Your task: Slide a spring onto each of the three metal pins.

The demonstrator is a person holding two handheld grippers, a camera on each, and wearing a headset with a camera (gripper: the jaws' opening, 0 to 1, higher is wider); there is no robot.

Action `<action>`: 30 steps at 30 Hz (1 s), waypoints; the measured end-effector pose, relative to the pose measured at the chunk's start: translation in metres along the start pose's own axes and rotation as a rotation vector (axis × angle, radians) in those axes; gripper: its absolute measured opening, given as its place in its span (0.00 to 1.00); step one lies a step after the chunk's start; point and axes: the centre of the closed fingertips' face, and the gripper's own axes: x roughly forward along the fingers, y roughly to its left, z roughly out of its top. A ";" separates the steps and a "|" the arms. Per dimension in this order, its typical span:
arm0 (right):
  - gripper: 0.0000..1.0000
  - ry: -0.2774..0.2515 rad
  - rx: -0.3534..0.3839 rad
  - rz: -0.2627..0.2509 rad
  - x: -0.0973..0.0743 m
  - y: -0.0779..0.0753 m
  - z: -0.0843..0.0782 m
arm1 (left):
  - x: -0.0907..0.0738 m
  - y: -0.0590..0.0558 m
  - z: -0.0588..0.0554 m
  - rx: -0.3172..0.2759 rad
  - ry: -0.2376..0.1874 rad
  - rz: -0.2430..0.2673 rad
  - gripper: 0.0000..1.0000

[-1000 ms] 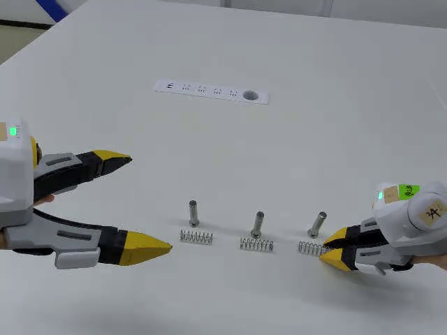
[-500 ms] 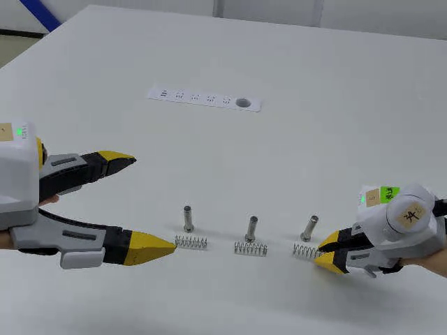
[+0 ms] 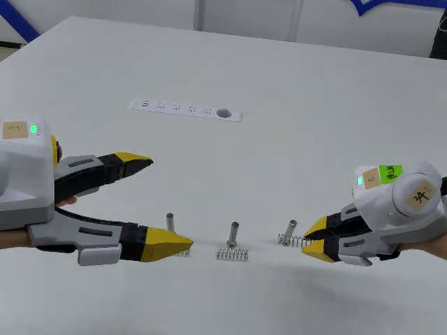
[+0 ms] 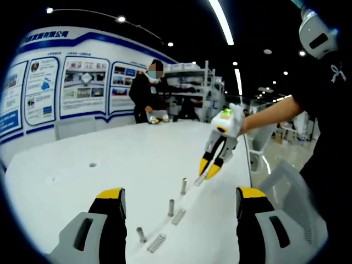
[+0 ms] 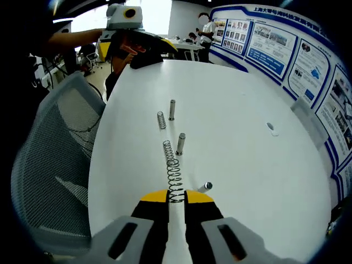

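The white workbench (image 3: 293, 84), with a socket strip (image 3: 185, 109) set in its upper middle, has broad bare room all round. Three metal pins (image 3: 233, 234) stand in a row low in the head view. The left gripper (image 3: 170, 202) gapes wide at lower left. The right gripper (image 3: 308, 242) pinches a spring (image 5: 175, 181) beside the right-hand pin. The right gripper view adds a mesh chair (image 5: 49, 159) along the table's left edge.

White tabletop (image 3: 314, 105). Left gripper (image 3: 166, 204): jaws wide apart, lower tip overlapping left spring (image 3: 183, 252). Three pins (image 3: 170, 222) standing in row. Middle spring (image 3: 232, 255) flat, just before middle pin (image 3: 233, 234). Right gripper (image 3: 312, 243): jaws closed on end of right spring (image 3: 292, 241), beside right pin (image 3: 289, 230). Socket strip (image 3: 185, 109) farther back.
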 end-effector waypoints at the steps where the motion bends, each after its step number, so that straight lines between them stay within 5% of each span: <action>1: 0.10 -0.010 -0.014 0.000 -0.003 0.003 0.006 | 0.003 -0.002 -0.002 0.004 0.005 -0.005 0.82; 16: 0.11 -0.086 -0.115 0.039 -0.015 0.049 0.056 | 0.041 -0.053 -0.023 -0.007 0.033 -0.144 0.68; 30: 0.11 -0.120 -0.167 0.077 -0.011 0.071 0.075 | 0.049 -0.065 -0.033 0.006 0.062 -0.172 0.48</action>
